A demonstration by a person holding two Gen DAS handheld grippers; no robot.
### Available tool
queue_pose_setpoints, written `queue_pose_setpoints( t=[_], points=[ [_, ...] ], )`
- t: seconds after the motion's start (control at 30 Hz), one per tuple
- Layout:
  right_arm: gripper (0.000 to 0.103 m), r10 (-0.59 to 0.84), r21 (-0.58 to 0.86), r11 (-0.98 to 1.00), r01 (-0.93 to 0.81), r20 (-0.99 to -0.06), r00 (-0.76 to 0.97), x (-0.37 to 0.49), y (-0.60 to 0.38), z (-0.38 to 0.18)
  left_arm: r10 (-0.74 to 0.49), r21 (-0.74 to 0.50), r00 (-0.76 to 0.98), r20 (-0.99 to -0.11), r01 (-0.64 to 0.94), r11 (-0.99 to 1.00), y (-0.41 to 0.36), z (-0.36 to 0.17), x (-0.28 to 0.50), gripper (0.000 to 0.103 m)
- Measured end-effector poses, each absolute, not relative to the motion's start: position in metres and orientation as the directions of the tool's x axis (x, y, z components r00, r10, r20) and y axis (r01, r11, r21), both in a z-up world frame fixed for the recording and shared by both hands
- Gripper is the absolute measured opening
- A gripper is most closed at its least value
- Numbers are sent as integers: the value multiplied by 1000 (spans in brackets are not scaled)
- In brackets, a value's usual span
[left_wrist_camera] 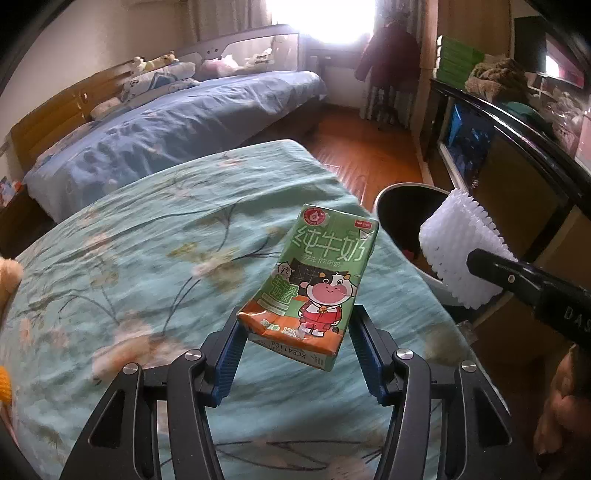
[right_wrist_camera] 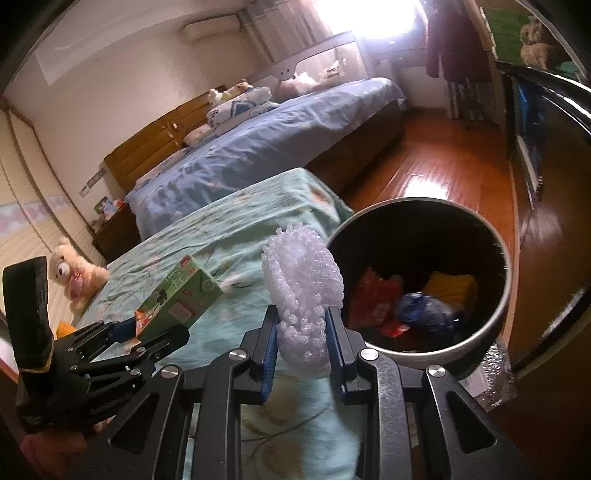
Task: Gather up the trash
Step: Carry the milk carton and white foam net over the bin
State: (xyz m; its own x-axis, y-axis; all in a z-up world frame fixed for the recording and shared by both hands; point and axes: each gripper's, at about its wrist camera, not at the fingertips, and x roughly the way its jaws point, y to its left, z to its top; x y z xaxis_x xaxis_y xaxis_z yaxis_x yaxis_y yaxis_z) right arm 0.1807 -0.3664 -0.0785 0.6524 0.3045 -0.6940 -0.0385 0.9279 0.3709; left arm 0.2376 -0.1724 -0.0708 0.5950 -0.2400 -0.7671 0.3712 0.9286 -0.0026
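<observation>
Clamped between the blue pads of the left gripper (left_wrist_camera: 295,334): a small green milk carton (left_wrist_camera: 314,280), caught at its orange bottom corners, tilted back and up, printed face with the cartoon cow toward the camera, held clear above the teal floral bedspread (left_wrist_camera: 147,258). Pinched between the pads of the right gripper (right_wrist_camera: 301,339): a white foam net sleeve (right_wrist_camera: 303,295), squeezed flat at its lower part and fanning out wider above the fingertips. Just right of that sleeve and slightly beyond it, a round trash bin (right_wrist_camera: 495,317) with a pale outer wall and dark inside, standing on the floor against the bed's edge; inside it red, blue and yellow wrappers (right_wrist_camera: 410,302). In the left wrist view the same sleeve and the right gripper's black finger sit to the right of the carton, in front of the bin's rim. In the right wrist view the left gripper with the carton hangs to the left, over the bedspread. Farther left of both pairs of fingers, a cream plush toy (right_wrist_camera: 75,273) on the bedspread. Beyond the fingertips, a second bed with a blue cover (left_wrist_camera: 166,129), a wooden headboard (left_wrist_camera: 55,122), reddish wooden floor (left_wrist_camera: 369,155) and a bright window (left_wrist_camera: 332,18).
</observation>
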Motion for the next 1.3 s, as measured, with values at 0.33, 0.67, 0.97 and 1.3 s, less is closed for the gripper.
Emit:
queue_pose_setpoints(
  t=[0.33,0.67,0.97,1.3],
  points=[
    [25,257,361,932,25,-708,658,186,-394,-84,-256,13,585,-770,414,910,-204,-70,245,55],
    [25,228,354,933,64,-719,657,194,-413,-90,-263,23,573,-776,442,897,-224,-73,255,55],
    [25,206,341,936,82,-724,658,205,-425,-93,-272,27,569,-776,461,887,-237,-74,265,55],
    [25,190,335,937,101,-732,655,210,-435,-98,-283,31,570,-772,479,878,-251,-74,273,55]
  ],
)
